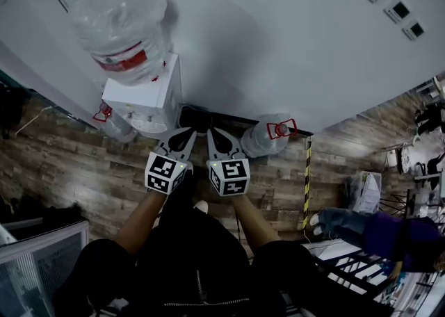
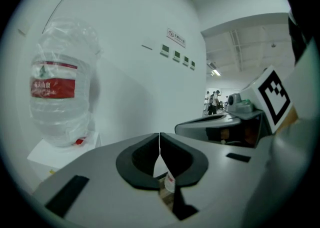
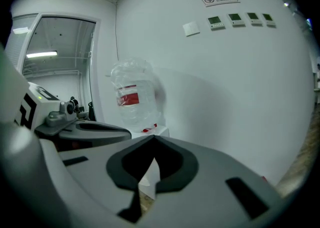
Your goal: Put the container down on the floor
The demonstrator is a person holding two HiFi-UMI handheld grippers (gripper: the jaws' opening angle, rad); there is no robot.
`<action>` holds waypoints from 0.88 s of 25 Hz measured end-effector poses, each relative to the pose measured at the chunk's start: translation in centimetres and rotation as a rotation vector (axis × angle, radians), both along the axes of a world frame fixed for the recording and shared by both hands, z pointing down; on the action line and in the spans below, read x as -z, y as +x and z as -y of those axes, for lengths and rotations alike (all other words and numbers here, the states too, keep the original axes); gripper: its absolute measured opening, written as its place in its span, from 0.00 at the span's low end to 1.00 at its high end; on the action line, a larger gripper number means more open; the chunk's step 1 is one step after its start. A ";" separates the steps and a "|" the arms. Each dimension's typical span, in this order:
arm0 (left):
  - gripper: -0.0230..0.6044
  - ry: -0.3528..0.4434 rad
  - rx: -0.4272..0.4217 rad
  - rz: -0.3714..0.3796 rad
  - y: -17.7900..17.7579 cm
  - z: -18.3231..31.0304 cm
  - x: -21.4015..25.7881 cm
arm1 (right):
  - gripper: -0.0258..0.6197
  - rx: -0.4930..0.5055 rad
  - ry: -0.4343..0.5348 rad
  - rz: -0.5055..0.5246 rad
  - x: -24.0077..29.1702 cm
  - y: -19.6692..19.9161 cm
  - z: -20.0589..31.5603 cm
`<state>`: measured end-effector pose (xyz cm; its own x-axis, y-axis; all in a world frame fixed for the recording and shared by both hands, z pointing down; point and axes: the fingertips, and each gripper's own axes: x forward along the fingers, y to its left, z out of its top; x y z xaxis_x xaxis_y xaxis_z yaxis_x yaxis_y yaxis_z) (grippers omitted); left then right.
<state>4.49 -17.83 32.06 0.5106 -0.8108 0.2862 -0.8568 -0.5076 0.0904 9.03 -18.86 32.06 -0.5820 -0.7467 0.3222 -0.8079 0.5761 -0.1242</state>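
Grippers paired, three containers ahead
Left gripper [image 1: 186,135] and right gripper [image 1: 215,135], jaws closed on nothing; beyond, two containers on the wooden floor [image 1: 334,163], one container right [image 1: 266,137], one left [image 1: 119,126] of the single dispenser [image 1: 146,96]; third container [image 1: 122,20] atop it.

Left tongs [image 1: 188,135] and right tongs [image 1: 214,135] side by side (both closed, empty).

— What stands in the way round the water dispenser [image 1: 142,100]?
— The wall [image 1: 278,44] behind it, and a container [image 1: 266,138] lying just to its right (a big bottle [image 1: 122,23] caps its top).
— Free room?
— Bare floor [image 1: 69,163] in front of it.
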 end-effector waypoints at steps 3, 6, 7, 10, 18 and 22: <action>0.06 0.006 0.010 0.003 -0.4 -0.9 0.3 | 0.05 0.000 0.003 0.006 0.3 0.2 -1.8; 0.06 -0.010 0.025 -0.009 -0.8 -1.8 -0.2 | 0.05 0.001 -0.001 0.005 0.0 0.4 -3.2; 0.06 -0.014 0.028 -0.009 -0.9 -2.1 -0.5 | 0.05 0.002 -0.004 0.003 -0.2 0.5 -3.6; 0.06 -0.026 0.036 -0.008 -1.2 -3.2 -1.1 | 0.05 0.002 -0.013 0.000 -0.7 0.6 -4.5; 0.06 -0.064 0.062 -0.022 -1.9 -4.8 -3.0 | 0.05 0.011 -0.024 -0.006 -1.6 0.4 -5.4; 0.06 -0.086 0.076 -0.028 -2.2 -4.9 -3.9 | 0.05 0.012 -0.033 -0.011 -1.9 0.4 -5.1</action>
<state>2.27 -12.90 35.93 0.4574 -0.8203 0.3433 -0.8890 -0.4307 0.1553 9.41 -13.73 33.95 -0.5873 -0.7286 0.3524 -0.8022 0.5817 -0.1345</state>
